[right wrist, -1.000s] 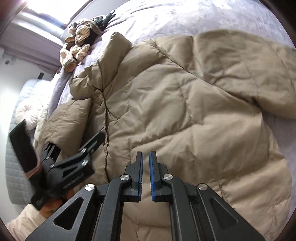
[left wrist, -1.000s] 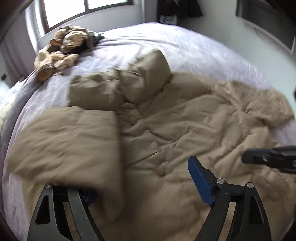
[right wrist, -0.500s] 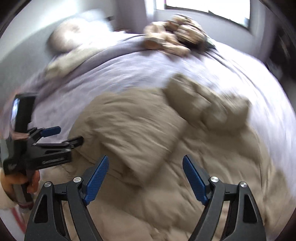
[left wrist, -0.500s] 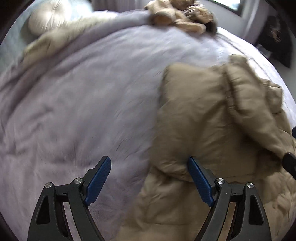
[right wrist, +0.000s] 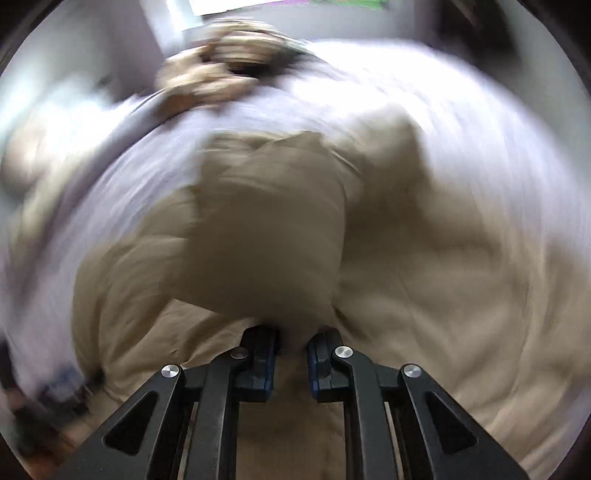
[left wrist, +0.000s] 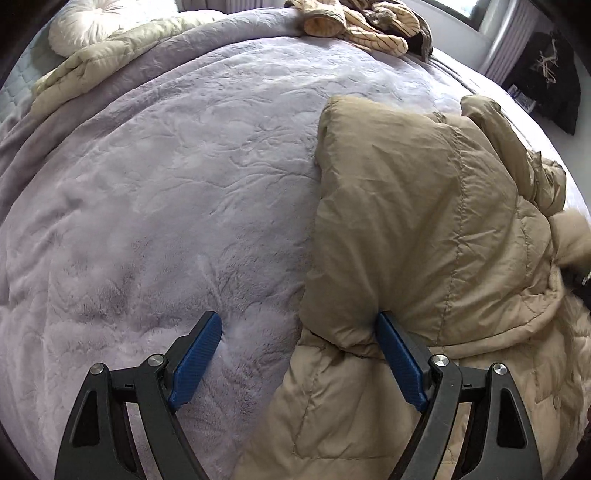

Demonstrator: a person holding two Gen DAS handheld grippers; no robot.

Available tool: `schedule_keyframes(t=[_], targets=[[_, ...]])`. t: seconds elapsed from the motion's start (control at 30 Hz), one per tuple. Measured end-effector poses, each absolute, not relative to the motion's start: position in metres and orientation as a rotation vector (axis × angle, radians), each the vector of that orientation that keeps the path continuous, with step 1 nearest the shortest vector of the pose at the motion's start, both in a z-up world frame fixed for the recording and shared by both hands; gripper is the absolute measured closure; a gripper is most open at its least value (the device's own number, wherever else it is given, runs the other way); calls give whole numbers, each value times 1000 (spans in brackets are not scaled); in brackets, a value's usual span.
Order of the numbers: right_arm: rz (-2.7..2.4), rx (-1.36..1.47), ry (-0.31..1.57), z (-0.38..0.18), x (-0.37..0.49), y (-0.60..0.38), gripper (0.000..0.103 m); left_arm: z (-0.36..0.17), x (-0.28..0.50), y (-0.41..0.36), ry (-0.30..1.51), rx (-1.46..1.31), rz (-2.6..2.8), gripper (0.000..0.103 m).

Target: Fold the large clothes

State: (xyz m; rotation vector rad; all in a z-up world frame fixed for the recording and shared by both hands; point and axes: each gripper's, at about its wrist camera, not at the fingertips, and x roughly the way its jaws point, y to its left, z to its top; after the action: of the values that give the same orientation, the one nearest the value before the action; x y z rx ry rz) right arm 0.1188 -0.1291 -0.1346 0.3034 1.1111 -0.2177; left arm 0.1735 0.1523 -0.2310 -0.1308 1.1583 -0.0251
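Change since a second ago: right tongs stood shut over the flat quilted back of the coat, and now a puffed fold of it sits between them; left tongs no longer straddle a fold on the coat but hang over its edge and the bare cover.
Right tongs (right wrist: 291, 354): jaws closing, drawn near together, with a bunched fold of the tan puffer coat (right wrist: 266, 236) pinched between the blue pads; the view is blurred.
Left tongs (left wrist: 295, 354): jaws wide apart, holding nothing; the right-hand blue pad (left wrist: 397, 360) touches a rolled coat fold, the other pad stands over the cover.
Tan puffer coat (left wrist: 424, 229): lies on the right part of the bed, partly folded onto itself, a thick flap on top, the quilted body below it.
Lilac plush bed cover (left wrist: 166, 192): bare left of the coat.
Cream blanket (left wrist: 96, 62): bunched at the far left edge of the bed.
Round white cushion (left wrist: 88, 18): beyond the blanket.
Striped clothes pile (left wrist: 362, 22): at the far end of the bed, well apart from the coat.
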Motion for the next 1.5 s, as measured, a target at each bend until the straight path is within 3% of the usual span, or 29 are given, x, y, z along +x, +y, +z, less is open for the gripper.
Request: schedule_keyframes(t=[0.07,0.13,0.23,0.4,0.47,0.53,0.6,0.63,0.67,0.7,0.77,0.93,1.1,1.17,1.33,1.5], targets=[[-233,542,1163,-153,107,-164,83,-222,177,154,1163,-112,-24,17],[-256,672,1178,-161,91,-184,59,-205,176,160,1115,-132,-23,17],[-211,767,1114,-153,74,-199,39,-182,191,178,1044,-142,17,17],[-147,1033,1030,-158,82,-234,38,-188,242,200,1101,-205,31,17],[-126,1107,1025,-168,92,-239,43,-202,255,205,1170,-322,-50,17],[-122,1081,1054,-171,103,-235,87,-213,267,202,1221,-410,-145,17],[-139,998,1093,-168,106,-230,89,-223,281,190,1265,-439,-250,17],[-146,939,1116,-168,109,-226,91,-225,284,183,1278,-452,-281,23],[-151,907,1130,-168,108,-228,91,-225,290,176,1265,-467,-313,62],[-159,871,1147,-169,108,-228,93,-221,289,168,1253,-478,-347,79],[-173,828,1160,-167,108,-229,94,-196,286,152,1161,-433,-388,91],[-215,512,1101,-126,119,-215,95,-157,262,124,1005,-201,-434,91],[-219,366,1152,-136,111,-211,95,-197,270,120,1058,-15,-276,91],[-232,350,1174,-154,114,-209,95,-202,273,128,1065,-2,-188,83],[-249,291,1174,-163,117,-200,95,-184,269,174,1054,-113,-74,83],[-231,366,1174,-164,115,-207,95,-159,256,158,1048,-172,-312,83]])
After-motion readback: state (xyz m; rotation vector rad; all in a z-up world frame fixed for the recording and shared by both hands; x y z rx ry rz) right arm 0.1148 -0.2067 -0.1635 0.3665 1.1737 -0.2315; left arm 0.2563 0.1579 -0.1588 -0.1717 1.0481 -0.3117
